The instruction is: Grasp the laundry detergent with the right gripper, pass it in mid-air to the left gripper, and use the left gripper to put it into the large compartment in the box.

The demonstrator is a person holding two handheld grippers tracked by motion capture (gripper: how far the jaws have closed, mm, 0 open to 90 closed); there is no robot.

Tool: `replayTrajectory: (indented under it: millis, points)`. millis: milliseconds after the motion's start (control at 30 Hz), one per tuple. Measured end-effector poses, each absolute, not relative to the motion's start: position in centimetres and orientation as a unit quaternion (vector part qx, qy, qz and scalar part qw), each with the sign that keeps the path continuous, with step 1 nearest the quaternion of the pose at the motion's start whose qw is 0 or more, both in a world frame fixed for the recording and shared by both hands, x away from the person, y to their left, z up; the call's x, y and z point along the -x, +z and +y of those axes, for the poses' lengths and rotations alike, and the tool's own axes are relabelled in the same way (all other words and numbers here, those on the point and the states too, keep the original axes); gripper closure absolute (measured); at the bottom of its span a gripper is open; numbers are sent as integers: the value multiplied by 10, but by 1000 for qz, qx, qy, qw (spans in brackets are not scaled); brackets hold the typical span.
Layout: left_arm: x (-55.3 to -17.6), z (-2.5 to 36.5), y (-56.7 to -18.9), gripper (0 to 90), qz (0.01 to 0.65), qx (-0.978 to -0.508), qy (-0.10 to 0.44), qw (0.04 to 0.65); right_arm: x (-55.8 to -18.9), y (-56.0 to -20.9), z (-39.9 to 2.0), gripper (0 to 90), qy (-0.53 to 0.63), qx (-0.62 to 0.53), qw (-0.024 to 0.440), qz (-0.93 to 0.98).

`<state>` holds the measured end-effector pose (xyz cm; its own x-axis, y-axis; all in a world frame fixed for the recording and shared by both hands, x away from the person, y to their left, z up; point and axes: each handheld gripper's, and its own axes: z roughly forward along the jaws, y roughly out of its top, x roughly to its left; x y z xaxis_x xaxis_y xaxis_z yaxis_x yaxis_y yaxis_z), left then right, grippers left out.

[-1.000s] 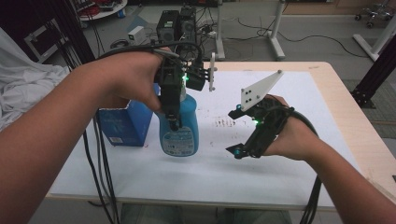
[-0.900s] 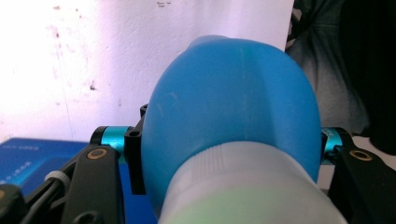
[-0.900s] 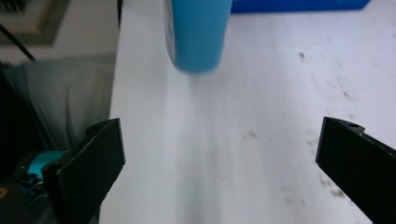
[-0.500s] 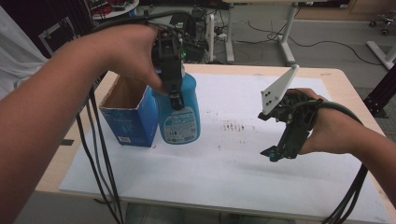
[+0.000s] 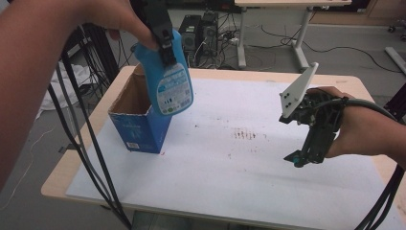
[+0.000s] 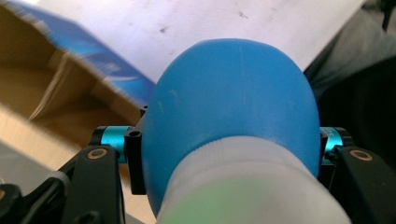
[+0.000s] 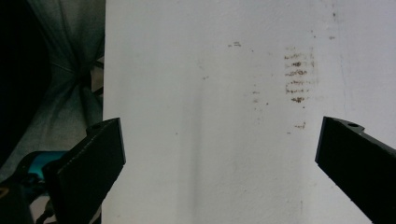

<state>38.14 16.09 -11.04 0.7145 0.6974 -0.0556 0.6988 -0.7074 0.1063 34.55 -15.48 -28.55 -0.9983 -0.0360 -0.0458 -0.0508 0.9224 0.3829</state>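
The blue bottle (image 5: 168, 79) is hanging in the air, clear of the tabletop (image 5: 249, 191), tilted with its base swinging out past the open top of the blue cardboard box (image 5: 139, 122) that is standing near the tabletop's left edge. The left tongs (image 5: 163, 36) are clamping it up near the neck, and in the left gripper view the bottle's rounded blue body (image 6: 233, 112) is bulging between the two black jaws, which are pressing in on both sides, with the box's brown inside (image 6: 51, 102) lying just beyond and below. So the pick-up is looking done: the bottle is off the surface and firmly gripped. What is looking left, judging by the line-up, is bringing it squarely over the opening, lowering it in and letting go; right now its base is sitting beside and above the box's right wall, not inside it. Over by the tabletop's right edge, the right tongs (image 5: 299, 160) are hovering above the white surface, and in the right gripper view the jaws are standing wide apart with nothing between them, just bare tabletop and a patch of brownish stains (image 7: 299, 77). That hand is looking like a spare for now, well apart from the bottle and the box.
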Motion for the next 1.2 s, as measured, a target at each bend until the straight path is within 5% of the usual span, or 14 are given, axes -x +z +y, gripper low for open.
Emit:
replayTrajectory:
  millis: [300,700,1200]
  points:
    - [-391,201,-86,390,490,-869,8,75,-349,-283,-160,6,188,20,19,982]
    - [-406,234,-105,390,599,-800,16,36,-349,-283,-159,6,185,19,19,982]
    - [-425,245,-170,390,595,-804,-3,2,-347,-282,-162,6,185,10,24,982]
